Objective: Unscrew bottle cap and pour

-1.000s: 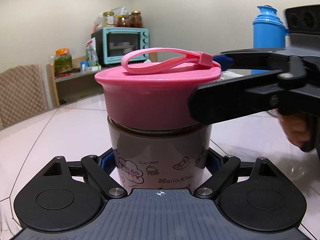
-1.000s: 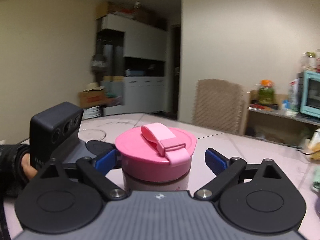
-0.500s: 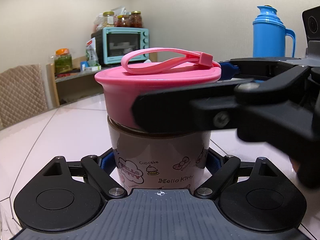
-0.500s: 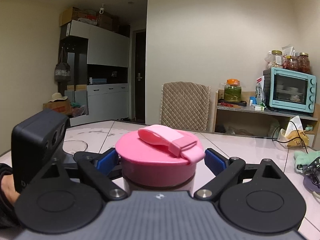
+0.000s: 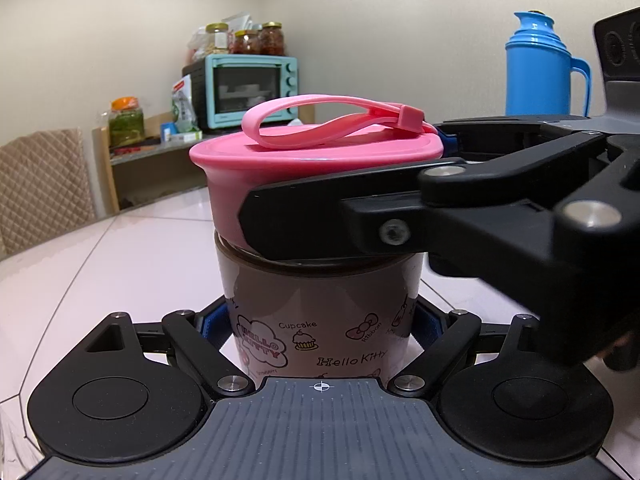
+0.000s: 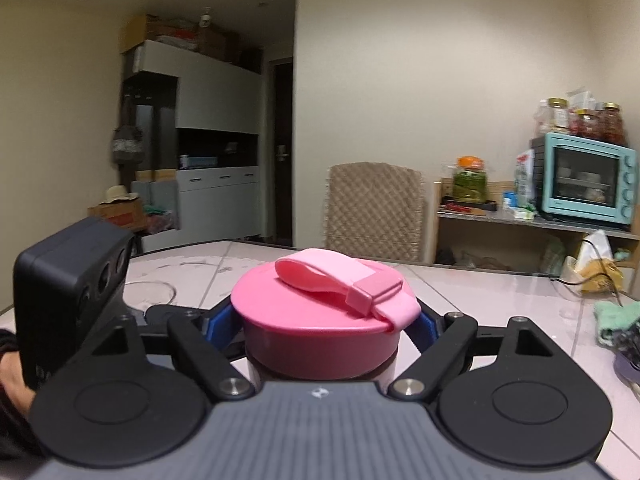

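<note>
A Hello Kitty bottle point(image 5: 320, 304) with dark liquid stands upright on the pink-white table. Its wide pink cap point(image 5: 304, 168) with a loop strap sits on top. My left gripper point(image 5: 320, 320) is shut on the bottle's body, blue pads against both sides. My right gripper point(image 6: 320, 328) is shut on the pink cap point(image 6: 320, 328), blue pads pressed to its left and right sides. In the left wrist view the right gripper's black finger point(image 5: 360, 220) crosses the cap's front from the right.
A blue thermos point(image 5: 540, 68) stands at the back right. A green cloth point(image 6: 616, 320) and a tissue bag point(image 6: 596, 264) lie right of the bottle. A padded chair point(image 6: 376, 208) and a shelf with a teal oven point(image 6: 588, 180) stand behind the table.
My right gripper has swung around the cap and its jaws have closed from open onto the cap's sides. The left gripper and bottle have stayed still.
</note>
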{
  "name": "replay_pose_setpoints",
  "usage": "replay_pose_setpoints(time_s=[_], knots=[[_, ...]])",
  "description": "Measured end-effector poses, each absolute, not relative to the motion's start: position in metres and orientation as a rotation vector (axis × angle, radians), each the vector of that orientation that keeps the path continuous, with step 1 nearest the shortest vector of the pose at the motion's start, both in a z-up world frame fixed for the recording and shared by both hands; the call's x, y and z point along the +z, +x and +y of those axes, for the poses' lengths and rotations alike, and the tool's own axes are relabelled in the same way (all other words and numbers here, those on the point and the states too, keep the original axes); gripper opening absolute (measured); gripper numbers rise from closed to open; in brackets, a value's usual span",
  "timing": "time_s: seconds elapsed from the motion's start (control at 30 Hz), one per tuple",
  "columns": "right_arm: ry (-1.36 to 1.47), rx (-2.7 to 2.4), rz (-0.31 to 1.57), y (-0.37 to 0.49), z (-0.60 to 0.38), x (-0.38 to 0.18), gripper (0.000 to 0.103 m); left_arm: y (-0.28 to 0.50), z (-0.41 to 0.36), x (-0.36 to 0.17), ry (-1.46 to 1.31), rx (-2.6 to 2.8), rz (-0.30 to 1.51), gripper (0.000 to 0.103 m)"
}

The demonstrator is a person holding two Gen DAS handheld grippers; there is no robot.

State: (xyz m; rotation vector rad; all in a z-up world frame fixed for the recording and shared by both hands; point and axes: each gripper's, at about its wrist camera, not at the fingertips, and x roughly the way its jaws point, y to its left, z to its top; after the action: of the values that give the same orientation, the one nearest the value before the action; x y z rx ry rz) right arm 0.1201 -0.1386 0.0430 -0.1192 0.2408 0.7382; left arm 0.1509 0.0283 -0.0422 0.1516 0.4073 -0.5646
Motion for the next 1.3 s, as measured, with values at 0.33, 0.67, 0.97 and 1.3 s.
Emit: replay_pose_setpoints(time_s=[0.33,0.67,0.97,1.3], knots=[[-0.169,1.148,0.218,0.170,-0.177,0.044,0.085,0.150,0.029,-0.042,0.150,-0.565,0.408,0.090],[-0.177,1.072,0.210,0.154,-0.174,0.051,0.093,0.150,0.029,-0.042,0.150,-0.565,0.407,0.091],[-0.137,0.795,0.213,0.112,-0.157,0.053,0.095,0.149,0.027,-0.041,0.149,-0.565,0.408,0.091],[-0.119,0.633,0.225,0.106,-0.129,0.045,0.095,0.150,0.026,-0.042,0.149,-0.565,0.408,0.091]])
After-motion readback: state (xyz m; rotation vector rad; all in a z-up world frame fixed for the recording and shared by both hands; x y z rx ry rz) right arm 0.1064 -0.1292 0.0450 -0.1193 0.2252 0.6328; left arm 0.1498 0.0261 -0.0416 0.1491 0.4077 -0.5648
